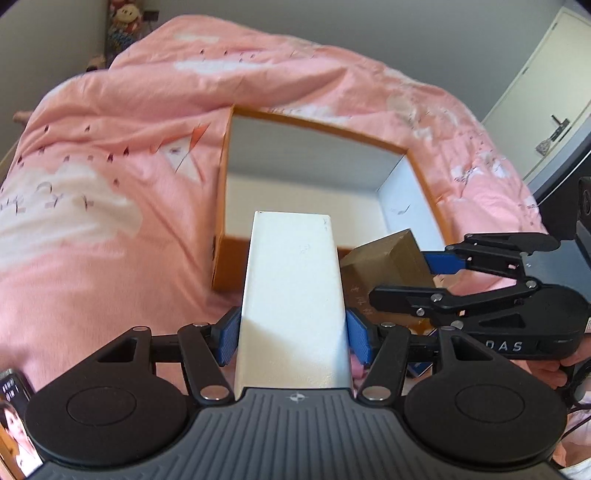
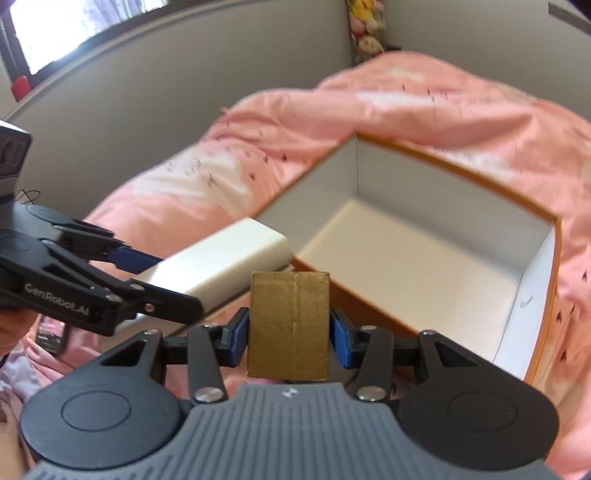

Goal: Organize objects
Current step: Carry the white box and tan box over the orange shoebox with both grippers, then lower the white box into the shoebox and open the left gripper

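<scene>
The left gripper (image 1: pixel 293 338) is pinching a long white box (image 1: pixel 293 295) between its blue pads (image 1: pixel 229 338), one pad on each long side. The white box points straight away from the fingers, toward the big open box (image 1: pixel 221 184) with orange sides and a white inside. Its far end is just over the near orange wall, so the open box lies right ahead and a little lower. The right gripper (image 2: pixel 290 332) is pinching a small gold box (image 2: pixel 290 325), with its blue pads (image 2: pixel 341 339) on the two sides. The gold box stands up tall between the fingers. From this side, the open box (image 2: pixel 539 295) is ahead and off to the right, and its near orange wall sits just past the gold box. Both hands look about as close to the open box as each other. I think the next move is to carry each small box over the near wall and down onto the white floor inside, which looks bare. The two grippers are close side by side, so they could bump if both go in together. The orange wall could also catch a box that comes in too low. All around is a pink blanket (image 1: pixel 110 166) with little marks on it. Far back, by the grey wall, there are soft toys (image 1: pixel 125 18).
</scene>
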Demonstrator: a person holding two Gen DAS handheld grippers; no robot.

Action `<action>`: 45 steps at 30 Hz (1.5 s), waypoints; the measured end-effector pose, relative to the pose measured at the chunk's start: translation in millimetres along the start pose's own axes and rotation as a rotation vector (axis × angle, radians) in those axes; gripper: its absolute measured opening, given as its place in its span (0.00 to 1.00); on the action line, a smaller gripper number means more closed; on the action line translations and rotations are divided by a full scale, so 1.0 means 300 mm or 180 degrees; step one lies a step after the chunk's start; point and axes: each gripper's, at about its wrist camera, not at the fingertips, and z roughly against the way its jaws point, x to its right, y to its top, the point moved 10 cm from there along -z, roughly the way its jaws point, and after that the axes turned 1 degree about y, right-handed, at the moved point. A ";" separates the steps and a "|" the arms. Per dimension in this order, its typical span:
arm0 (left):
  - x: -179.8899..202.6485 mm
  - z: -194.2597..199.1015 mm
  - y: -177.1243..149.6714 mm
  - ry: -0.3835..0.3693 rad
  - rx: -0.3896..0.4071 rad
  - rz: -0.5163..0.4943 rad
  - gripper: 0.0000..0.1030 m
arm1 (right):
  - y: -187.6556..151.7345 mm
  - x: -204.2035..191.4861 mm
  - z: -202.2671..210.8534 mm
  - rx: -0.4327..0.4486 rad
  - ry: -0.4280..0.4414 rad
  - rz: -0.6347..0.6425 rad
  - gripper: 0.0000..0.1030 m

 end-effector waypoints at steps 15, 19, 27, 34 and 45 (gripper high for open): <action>0.049 -0.142 0.340 0.0047 0.0236 -0.0174 0.66 | 0.177 0.190 0.057 0.0306 -0.0418 -0.0046 0.47; 0.048 -0.306 0.377 0.0218 0.0099 -0.0247 0.66 | 0.192 0.312 -0.002 0.0238 -0.0497 -0.0295 0.47; 0.003 -0.576 0.357 0.0715 -0.0193 -0.0470 0.66 | 0.140 0.486 -0.171 -0.0055 -0.0404 -0.0816 0.47; 0.016 -0.653 0.351 0.1259 -0.0365 -0.0862 0.66 | 0.118 0.554 -0.285 -0.0212 -0.0288 -0.0960 0.47; -0.022 -0.740 0.301 0.1458 -0.0817 -0.0907 0.68 | 0.099 0.578 -0.340 -0.0329 -0.0204 -0.1003 0.47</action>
